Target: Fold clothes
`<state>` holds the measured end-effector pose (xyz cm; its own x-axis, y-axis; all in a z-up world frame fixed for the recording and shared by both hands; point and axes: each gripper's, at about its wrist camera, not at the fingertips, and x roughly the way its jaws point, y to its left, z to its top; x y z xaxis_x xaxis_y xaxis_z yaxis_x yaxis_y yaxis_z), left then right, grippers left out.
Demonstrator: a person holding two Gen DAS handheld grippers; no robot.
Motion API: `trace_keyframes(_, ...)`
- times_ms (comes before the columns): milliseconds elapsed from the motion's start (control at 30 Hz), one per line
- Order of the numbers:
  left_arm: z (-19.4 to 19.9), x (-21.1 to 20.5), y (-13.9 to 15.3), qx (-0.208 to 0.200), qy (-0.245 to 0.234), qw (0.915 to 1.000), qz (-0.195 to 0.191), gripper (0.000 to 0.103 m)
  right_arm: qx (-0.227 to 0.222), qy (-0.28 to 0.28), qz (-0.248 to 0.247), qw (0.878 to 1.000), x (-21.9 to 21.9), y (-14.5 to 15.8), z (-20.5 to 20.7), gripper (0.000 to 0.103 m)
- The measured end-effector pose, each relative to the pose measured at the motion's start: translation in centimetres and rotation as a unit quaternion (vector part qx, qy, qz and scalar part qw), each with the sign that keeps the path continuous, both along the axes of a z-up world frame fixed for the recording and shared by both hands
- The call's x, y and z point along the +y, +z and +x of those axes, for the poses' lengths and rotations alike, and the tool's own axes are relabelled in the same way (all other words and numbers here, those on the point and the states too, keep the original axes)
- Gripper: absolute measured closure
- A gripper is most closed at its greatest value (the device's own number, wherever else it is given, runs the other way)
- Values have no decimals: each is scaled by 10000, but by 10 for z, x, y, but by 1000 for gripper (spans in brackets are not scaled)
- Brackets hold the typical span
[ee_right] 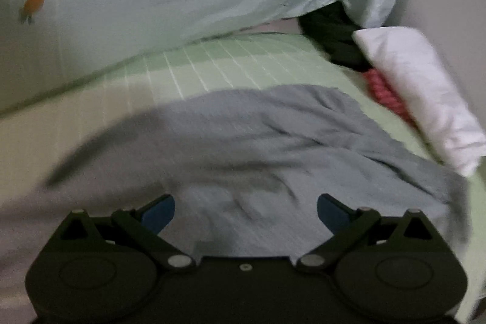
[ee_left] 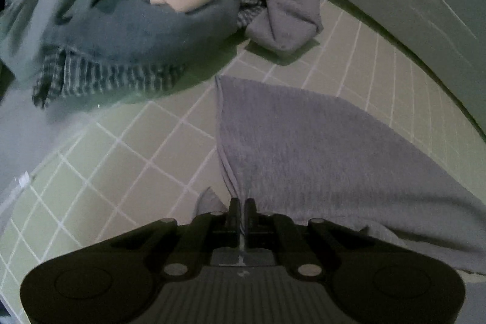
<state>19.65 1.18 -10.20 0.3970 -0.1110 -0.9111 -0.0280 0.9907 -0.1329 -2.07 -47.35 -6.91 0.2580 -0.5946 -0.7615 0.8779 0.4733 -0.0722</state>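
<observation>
Grey knit garment is spread on the green checked bedsheet, its edge pinched by the nearly closed left gripper. Crumpled clothes are piled beyond. Only the right view shows the right gripper held wide open, empty, above the garment.

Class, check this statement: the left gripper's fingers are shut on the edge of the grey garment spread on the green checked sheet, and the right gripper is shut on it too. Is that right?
Not quite. The right gripper is open: the right wrist view shows its fingers wide apart above the grey garment. The rest stands: the left gripper is shut on the garment's edge on the green checked sheet.
</observation>
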Motion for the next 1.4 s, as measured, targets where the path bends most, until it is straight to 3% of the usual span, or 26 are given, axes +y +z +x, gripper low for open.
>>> trace_keyframes(67, 3, 0, 3, -5, 50, 10000, 25, 92, -373, -70, 248, 9990, -17, -2, 17, 2)
trace_keyframes(167, 11, 5, 10, -107, 183, 9998, 54, 64, -851, -142, 583, 9946, -38, -8, 45, 2)
trace_keyframes(233, 21, 10, 14, -210, 384, 9990, 25, 40, -1002, -156, 730, 9922, -47, -13, 67, 3)
trace_keyframes(267, 27, 14, 15, -256, 519, 9983, 7, 39, -1022, -146, 768, 9917, -49, -17, 78, 3)
trace_keyframes(433, 57, 22, 8, -220, 834, 9961, -169, 37, -941, -191, 948, 9909, -53, -34, 114, 12)
trace_keyframes(633, 75, 9, -5, -238, 617, 9978, 92, 38, -498, -193, 820, 9952, -48, -44, 136, 26)
trace_keyframes(700, 76, 4, -6, -344, 531, 9978, 185, 49, -169, -135, 606, 9979, -46, -43, 142, 61)
trace_keyframes(733, 77, 1, -6, -398, 498, 9975, 299, 60, -102, -76, 546, 9984, -46, -42, 142, 69)
trace_keyframes(767, 79, -2, -7, -437, 456, 9969, 472, 69, -97, 7, 539, 9985, -47, -42, 142, 87)
trace_keyframes(800, 80, -3, -7, -460, 417, 9967, 520, 91, -98, 82, 544, 9984, -48, -41, 142, 99)
trace_keyframes(833, 82, -4, -7, -474, 383, 9970, 470, 101, -122, 127, 570, 9982, -51, -40, 141, 102)
trace_keyframes(900, 86, -3, -7, -468, 421, 9973, 389, 102, -218, 150, 578, 9980, -56, -37, 137, 102)
trace_keyframes(1033, 96, -14, 3, -693, 244, 9955, 598, 102, -552, 240, 138, 9981, -63, -13, 130, 103)
trace_keyframes(1167, 117, -37, 33, -1361, -80, 9876, 776, 102, -757, 304, -422, 9958, -78, 20, 132, 103)
trace_keyframes(1300, 147, -67, 57, -1915, -315, 9794, 563, 101, -1052, 36, -713, 9919, -113, 42, 134, 103)
trace_keyframes(1367, 162, -83, 59, -1924, -414, 9791, 512, 88, -1219, -119, -763, 9895, -130, 48, 134, 102)
trace_keyframes(1400, 166, -90, 57, -1812, -414, 9809, 573, 67, -1232, -176, -701, 9898, -138, 46, 135, 96)
